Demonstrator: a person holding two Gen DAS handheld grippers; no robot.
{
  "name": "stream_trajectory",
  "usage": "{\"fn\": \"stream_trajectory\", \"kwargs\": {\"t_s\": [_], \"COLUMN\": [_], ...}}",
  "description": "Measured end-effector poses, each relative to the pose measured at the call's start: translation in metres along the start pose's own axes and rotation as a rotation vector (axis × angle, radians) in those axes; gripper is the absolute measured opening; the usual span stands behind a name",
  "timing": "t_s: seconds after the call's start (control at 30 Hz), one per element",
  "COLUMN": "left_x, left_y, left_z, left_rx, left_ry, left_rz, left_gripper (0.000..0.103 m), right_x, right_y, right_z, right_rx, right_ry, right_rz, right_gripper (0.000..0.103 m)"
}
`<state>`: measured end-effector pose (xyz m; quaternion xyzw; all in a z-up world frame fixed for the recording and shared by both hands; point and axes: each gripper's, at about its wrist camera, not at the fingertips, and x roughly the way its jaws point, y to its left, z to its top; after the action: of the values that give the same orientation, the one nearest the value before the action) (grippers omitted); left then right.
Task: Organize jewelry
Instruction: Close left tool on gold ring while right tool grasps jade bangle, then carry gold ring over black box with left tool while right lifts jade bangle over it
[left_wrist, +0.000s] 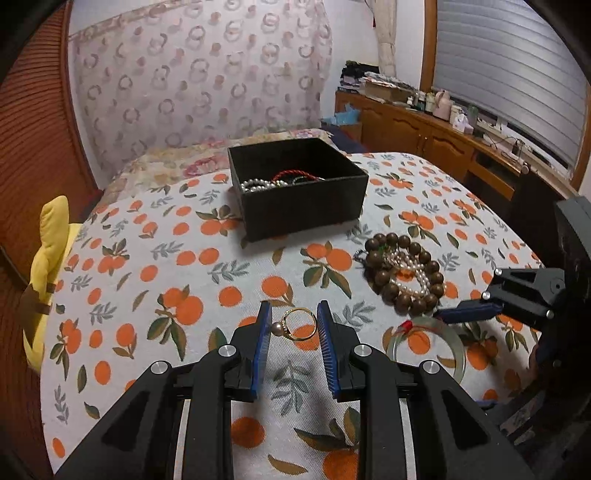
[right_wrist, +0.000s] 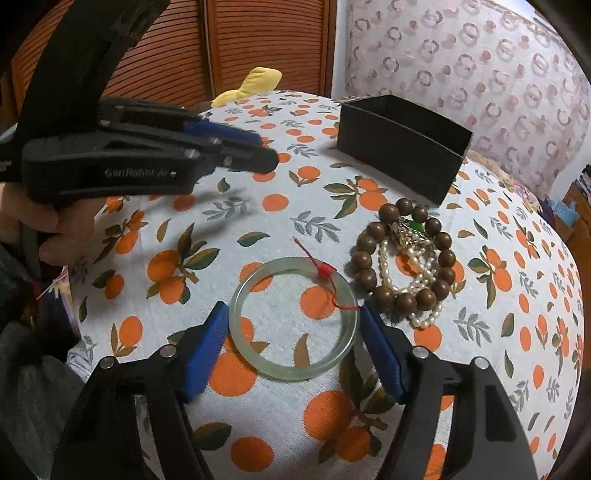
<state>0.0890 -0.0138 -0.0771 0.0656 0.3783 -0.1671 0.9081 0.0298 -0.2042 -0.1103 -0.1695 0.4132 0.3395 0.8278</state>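
Now, jewelry sorting on an orange-print cloth.
Left wrist view: the left gripper (left_wrist: 294, 325) pinches a gold pearl ring (left_wrist: 297, 325) between its blue pads, lifted off the cloth (left_wrist: 155, 266); a black box (left_wrist: 299, 188) with beads sits beyond. Right wrist view: the right gripper (right_wrist: 293, 325) stands spread around the jade bangle (right_wrist: 293, 317), its left pad apart, beside a wooden bead bracelet (right_wrist: 404, 258) and pearls (right_wrist: 413, 266).

a: lighting? even, warm indoor light, moderately bright; only a soft, diffuse shadow on the tablecloth (right_wrist: 258, 229) beneath the left gripper (right_wrist: 266, 151).

b: sharpness? centres are crisp; the left gripper is smeared by motion blur in the right wrist view.

a: distortion? strong fisheye bowing, with straight lines curved toward the edges and dark vignetted corners.

b: glare? faint sheen on the bangle (right_wrist: 293, 317).
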Motion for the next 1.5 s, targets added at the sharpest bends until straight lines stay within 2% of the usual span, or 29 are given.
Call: {"fn": "stream_trajectory", "kwargs": {"t_s": [0.23,0.6,0.87,1.1,1.5], "left_x": [-0.001,0.002,0.019,0.033,0.07], "left_y": [0.006,0.016,0.024,0.024,0.028], "left_z": [0.008,0.042,0.07,0.093,0.116], "left_rx": [-0.02,-0.046,-0.085,-0.077,-0.111], "left_ry": [-0.018,-0.085,-0.1,-0.1,-0.057], "left_rz": [0.005,0.009,-0.03,-0.019,-0.043], "left_gripper": [0.024,0.024,0.024,0.024,0.024], "right_x": [-0.011,-0.041,-0.037,-0.029,-0.017], "right_y": [-0.002,-0.049,-0.086,-0.11,-0.135], "right_z": [0.007,0.042,0.064,0.081,0.107], "right_rx": [0.001,0.048,0.101,0.132,0.159], "right_ry": [-0.052,-0.183,-0.212,-0.227,-0.244], "right_rz": [0.003,-0.053,-0.094,-0.111,-0.135], "right_gripper": [0.074,0.074,0.074,0.074,0.074]}}
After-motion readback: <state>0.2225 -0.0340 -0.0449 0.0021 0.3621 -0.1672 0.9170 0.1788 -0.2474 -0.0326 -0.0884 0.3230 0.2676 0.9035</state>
